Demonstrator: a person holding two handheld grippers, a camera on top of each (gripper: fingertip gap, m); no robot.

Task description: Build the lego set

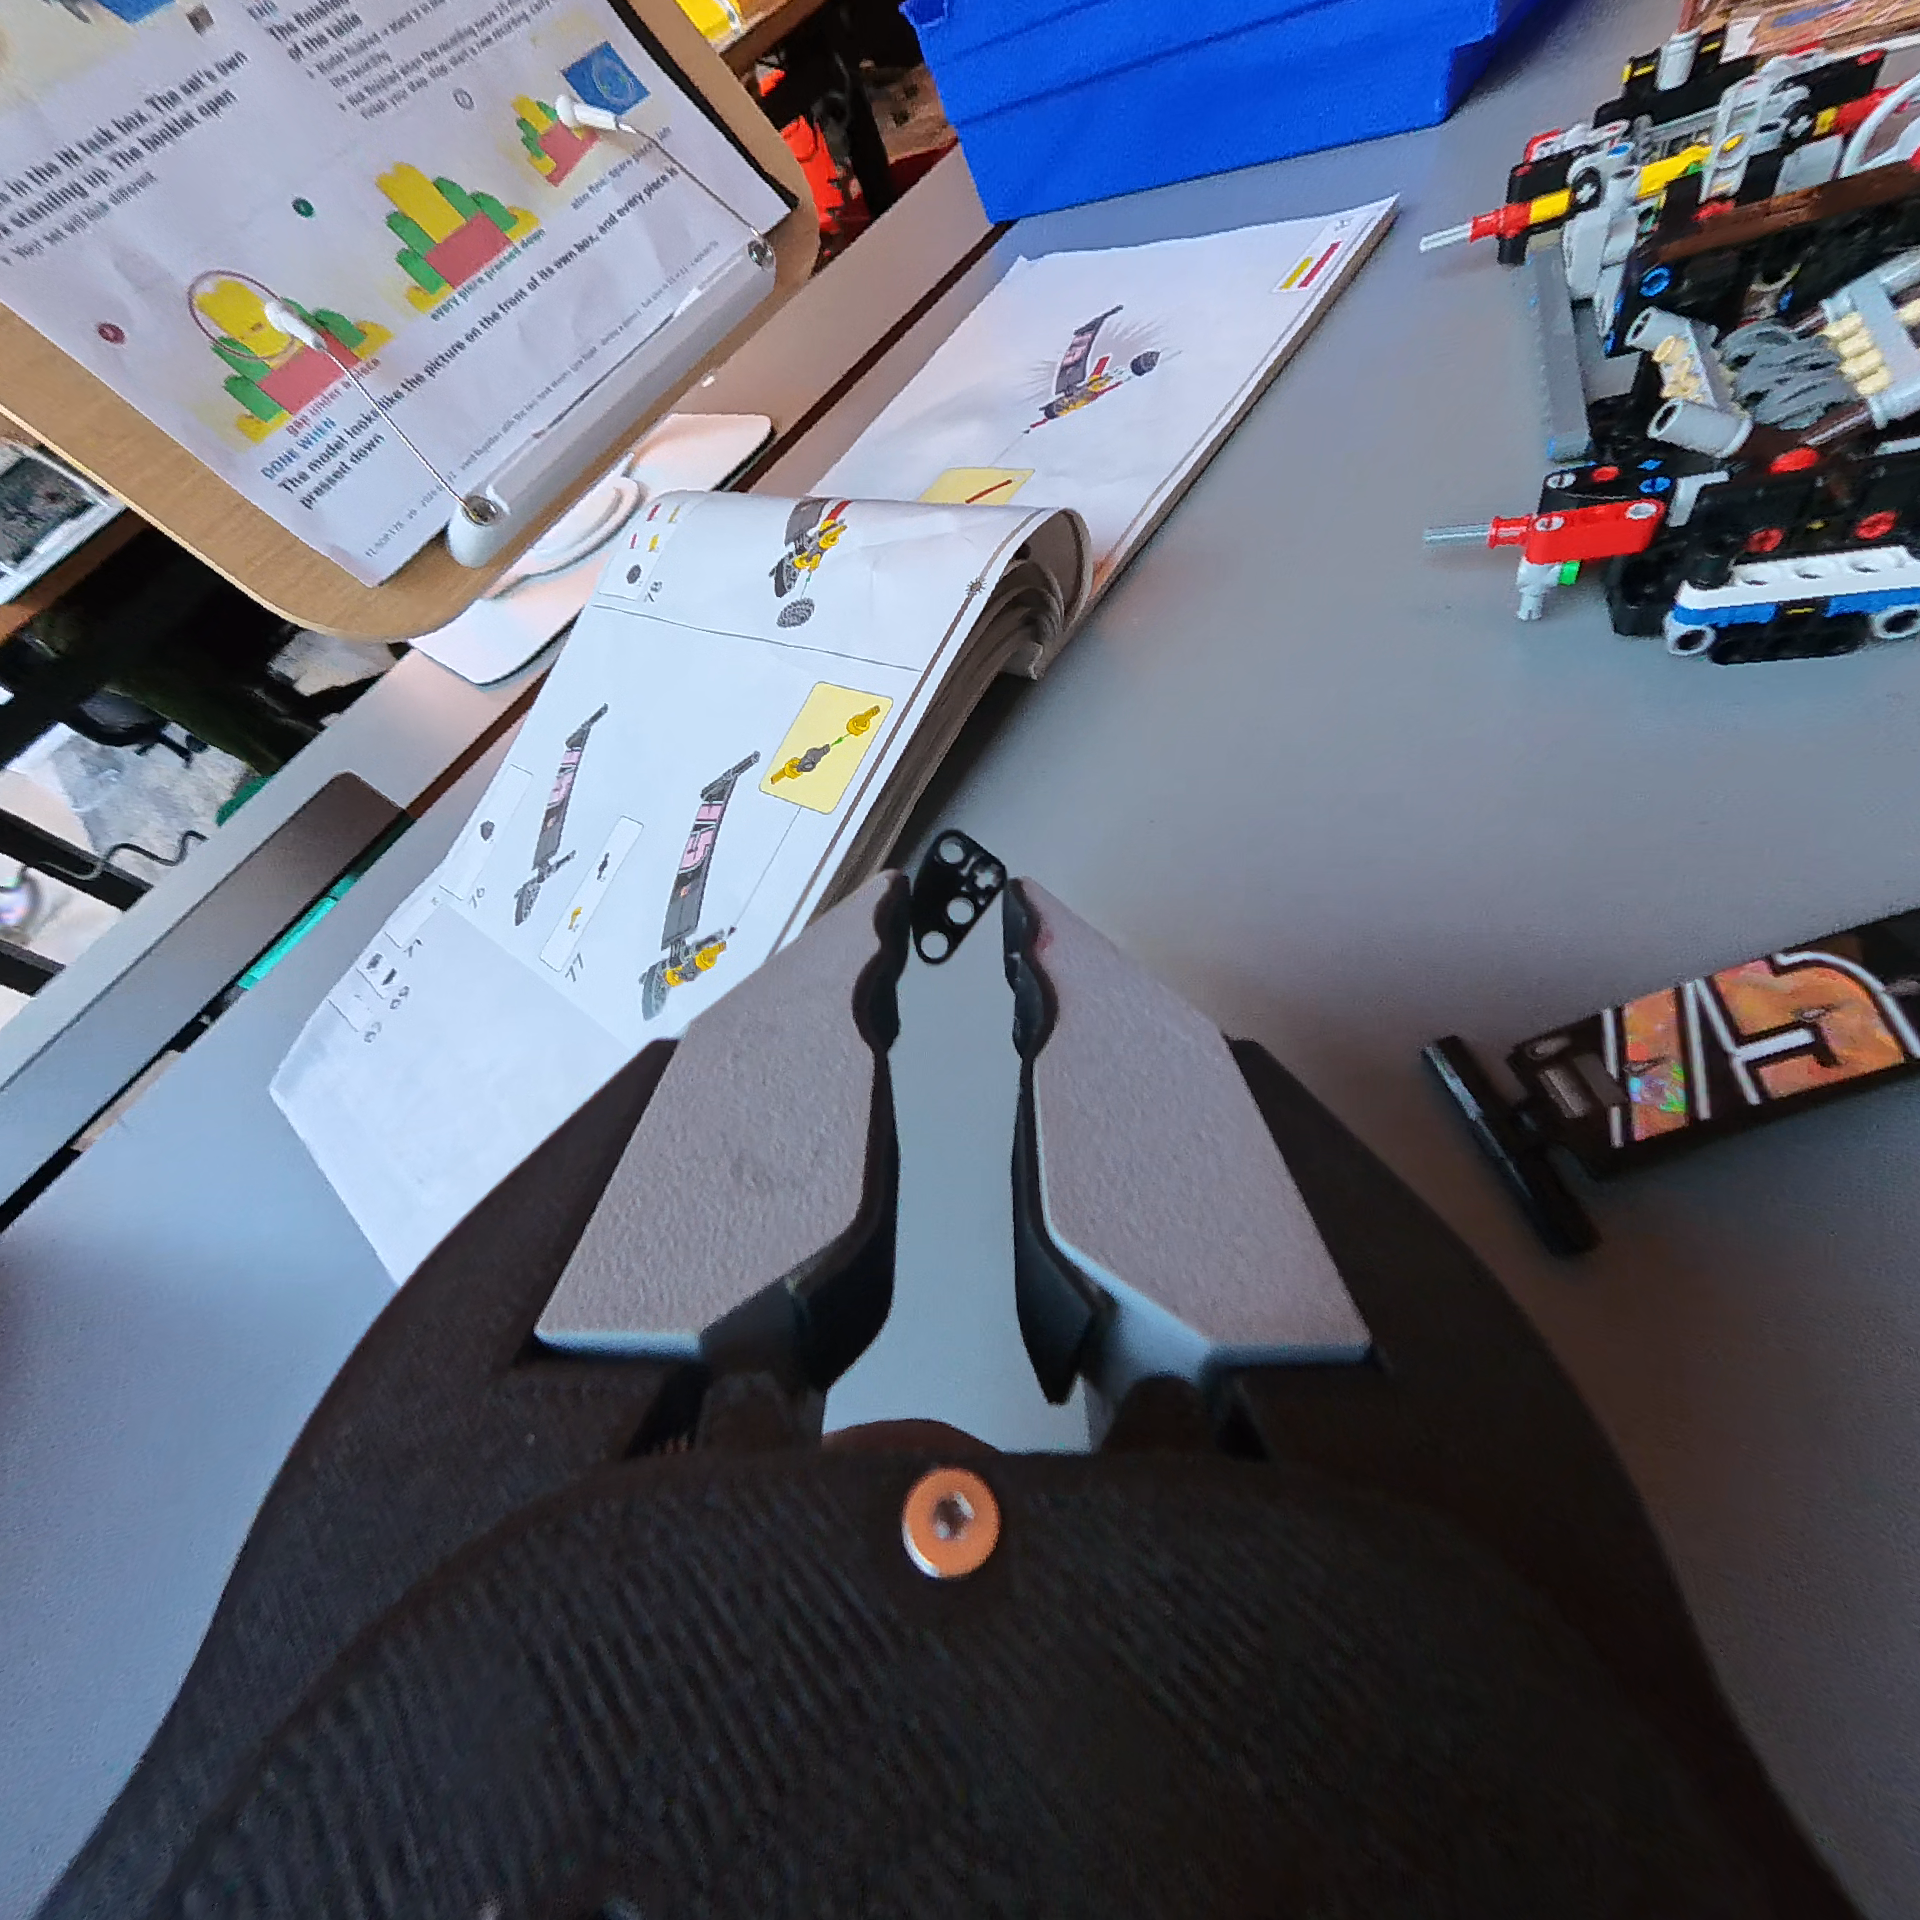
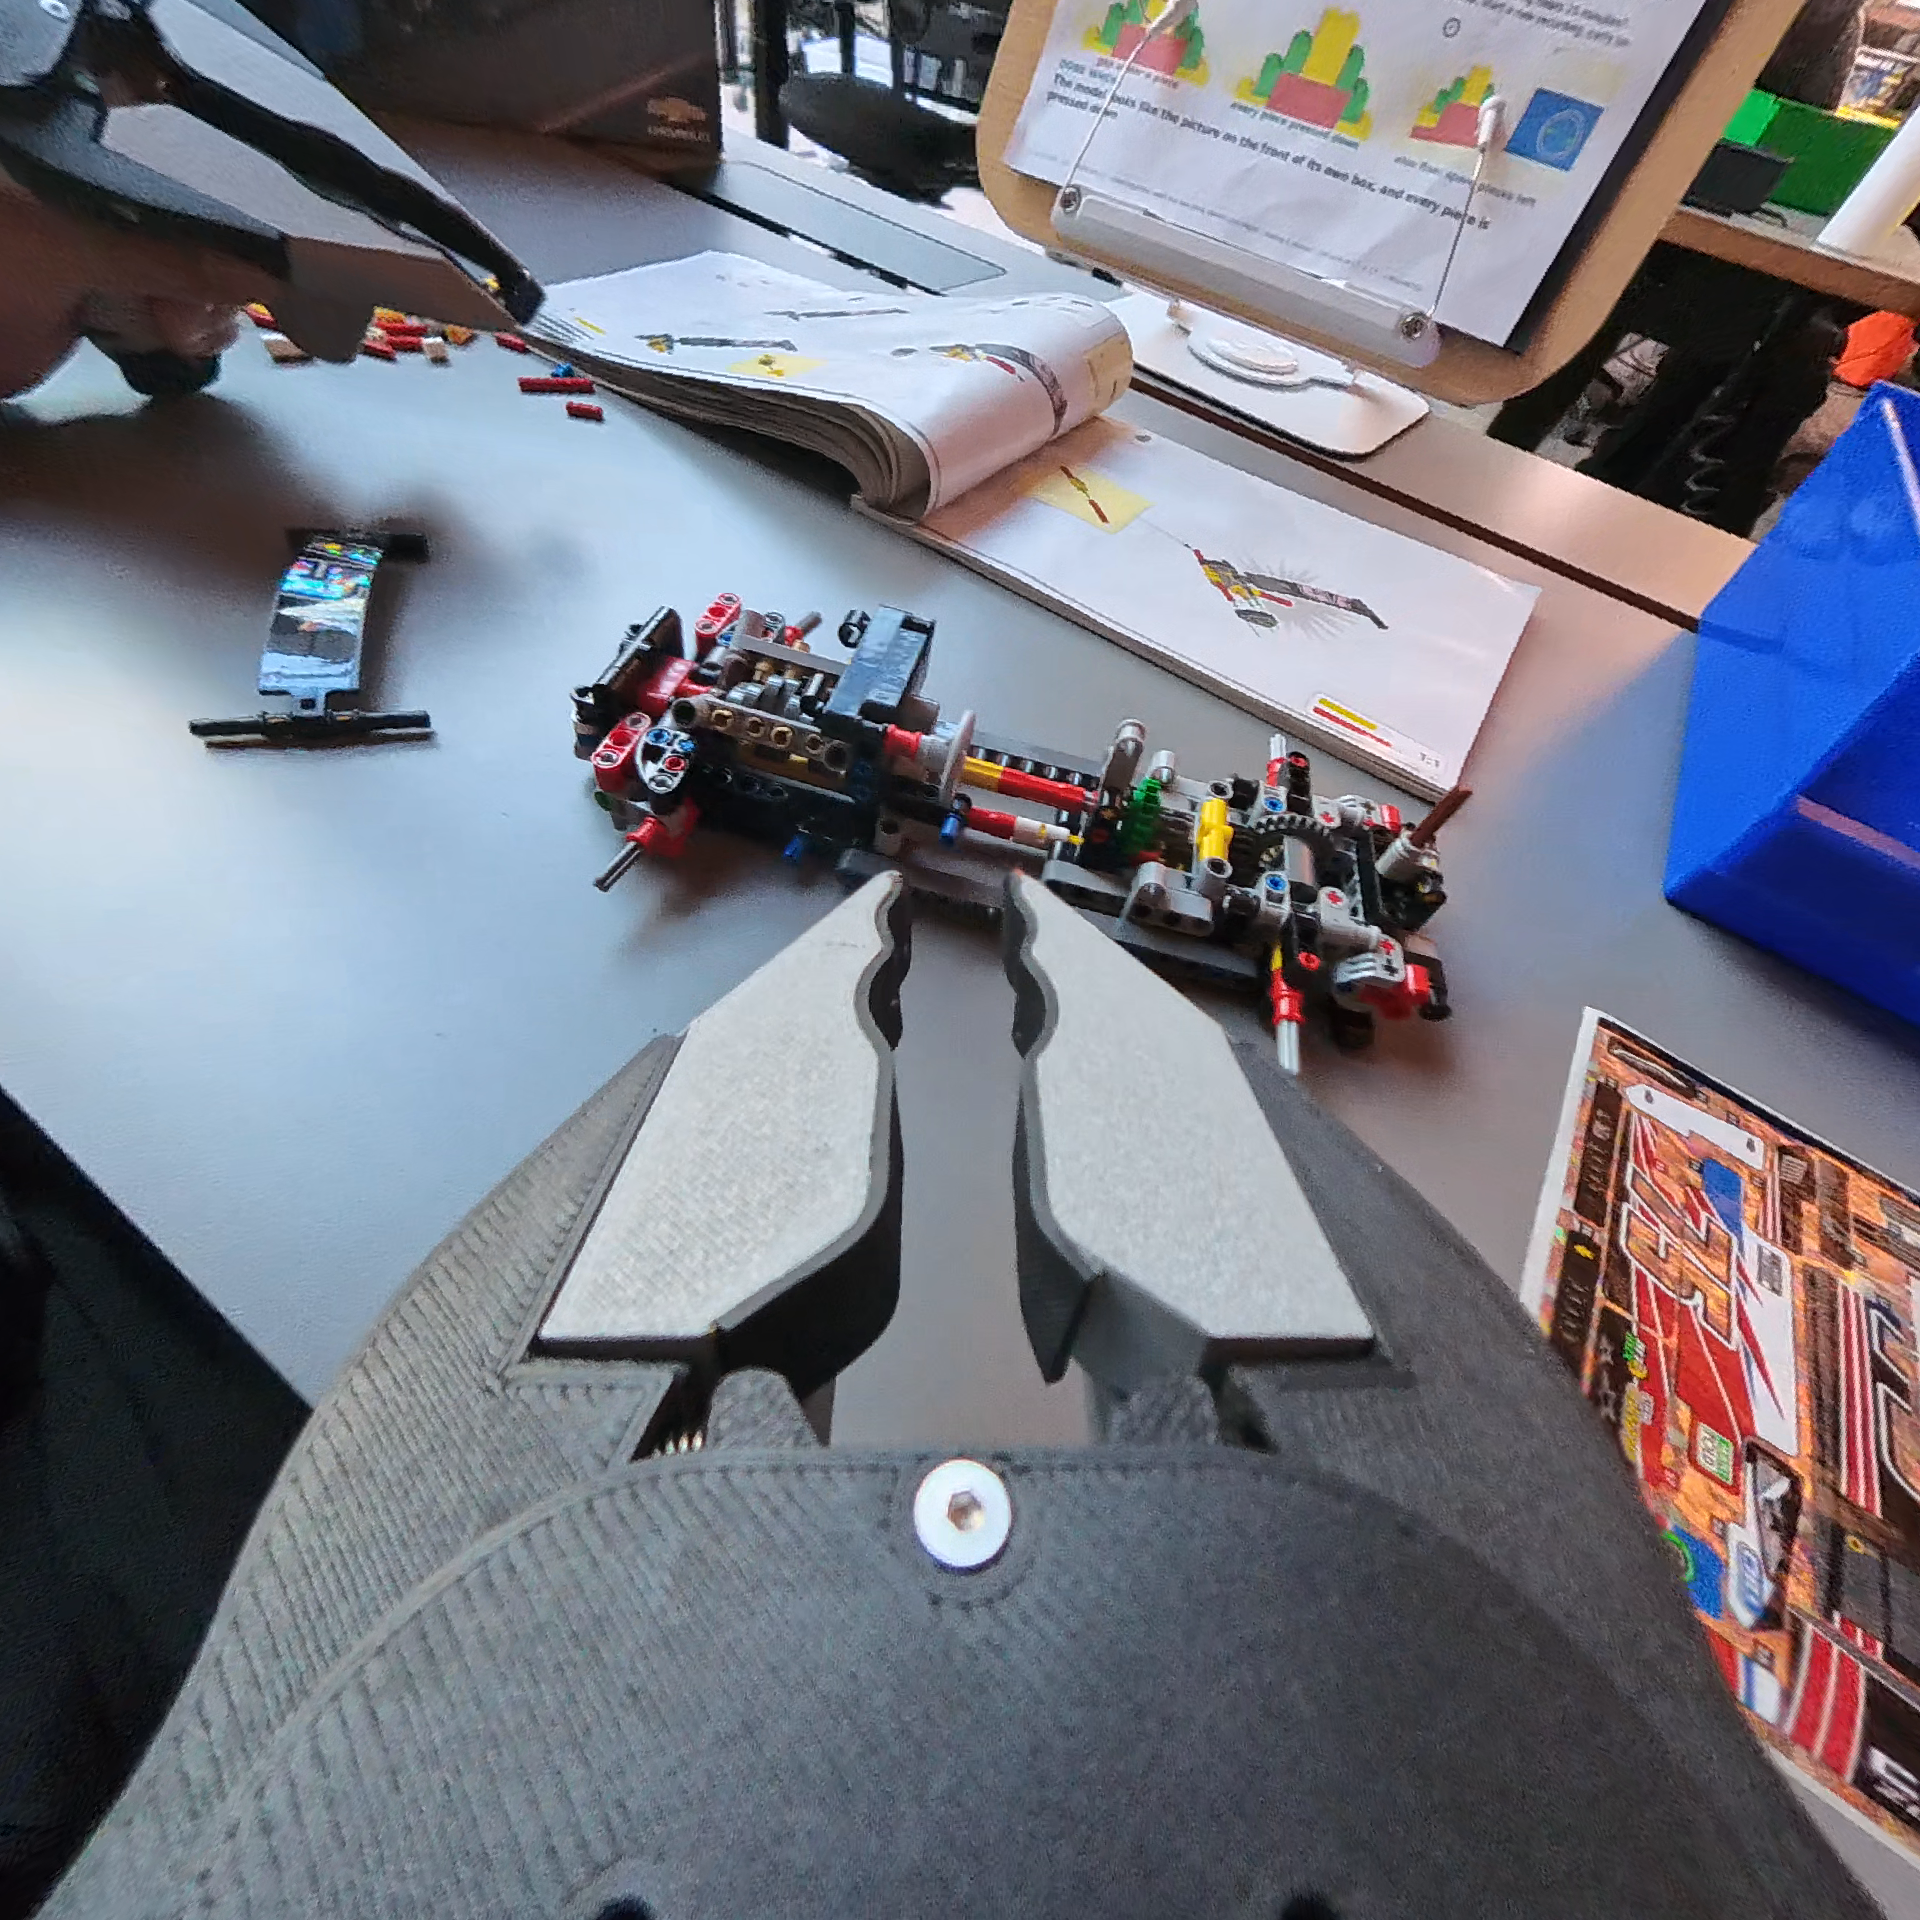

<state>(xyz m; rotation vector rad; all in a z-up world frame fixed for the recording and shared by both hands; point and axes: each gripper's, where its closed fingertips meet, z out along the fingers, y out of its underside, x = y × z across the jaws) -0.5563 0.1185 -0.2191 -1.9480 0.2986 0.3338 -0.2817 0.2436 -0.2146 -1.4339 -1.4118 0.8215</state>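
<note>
While our left tongs (image 1: 958, 891) are pinching a small flat black plastic plate with holes (image 1: 956, 899), our empty, slightly open right tongs (image 2: 956, 894) are pointing at the long toy-brick car frame (image 2: 1018, 821) lying sideways just ahead.

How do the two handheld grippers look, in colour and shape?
Both grippers, the left gripper and the right gripper, have the same build: a rounded body of ribbed black plastic with one silver screw near the front, and two flat grey fingers that taper to tips. The inner edges are wavy and black. No cables show.
</note>
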